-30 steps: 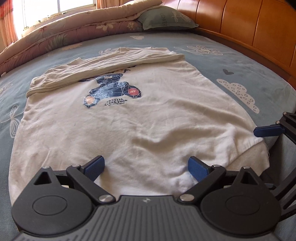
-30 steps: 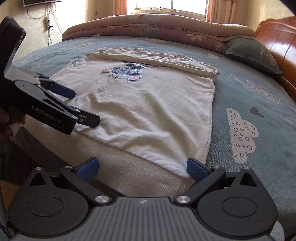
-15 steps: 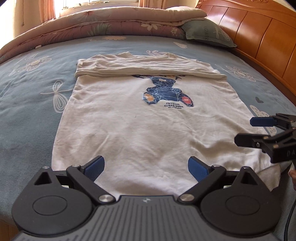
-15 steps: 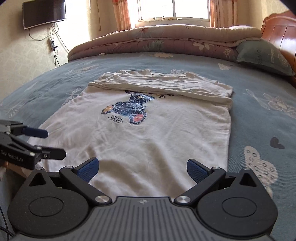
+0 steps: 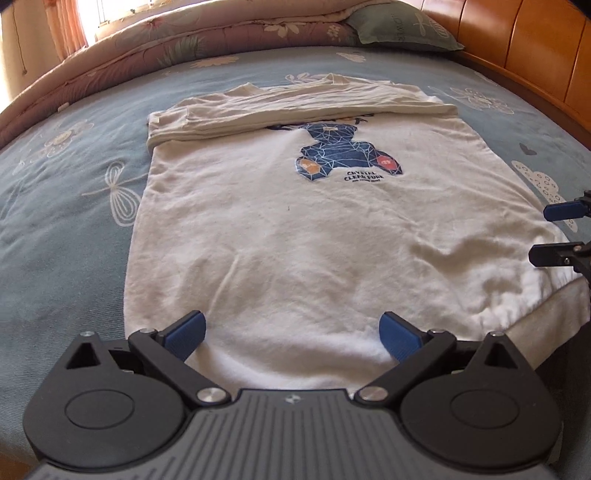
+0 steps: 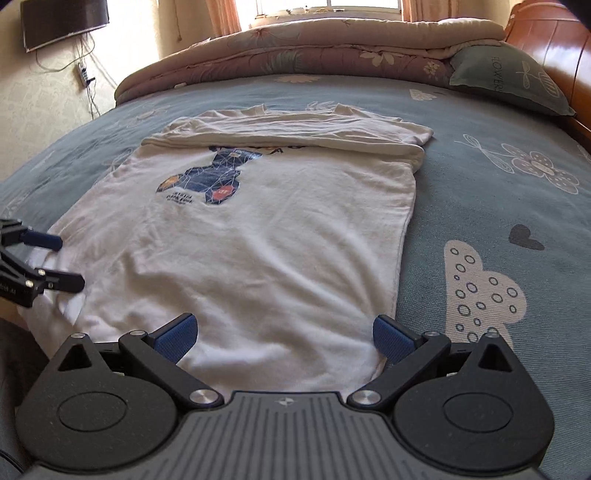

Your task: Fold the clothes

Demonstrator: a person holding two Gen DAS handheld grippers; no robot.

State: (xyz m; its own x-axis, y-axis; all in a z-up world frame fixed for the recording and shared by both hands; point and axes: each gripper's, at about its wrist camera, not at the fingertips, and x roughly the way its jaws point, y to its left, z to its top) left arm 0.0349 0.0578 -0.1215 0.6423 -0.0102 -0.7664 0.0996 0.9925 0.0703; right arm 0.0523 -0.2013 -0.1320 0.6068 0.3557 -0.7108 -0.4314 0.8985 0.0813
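Observation:
A cream T-shirt [image 5: 295, 229] with a blue bear print [image 5: 343, 153] lies flat on the bed, its top part and sleeves folded down across the chest. The same T-shirt [image 6: 258, 240] fills the right wrist view. My left gripper [image 5: 293, 334] hovers open over the hem near its left corner, nothing between the fingers. My right gripper [image 6: 284, 338] stands open over the hem near the right corner, also empty. Each gripper shows in the other's view: the right gripper [image 5: 554, 234] at the right edge, the left gripper [image 6: 48, 260] at the left edge.
The blue patterned bedsheet [image 5: 66, 206] surrounds the shirt. A rolled quilt [image 6: 314, 48] and a green pillow [image 6: 506, 81] lie at the far end. A wooden headboard [image 5: 535, 48] runs along the right. A TV [image 6: 62, 20] hangs on the left wall.
Both grippers have swung to face the shirt squarely and dropped closer to the hem; the shirt itself has not moved. Both stay open.

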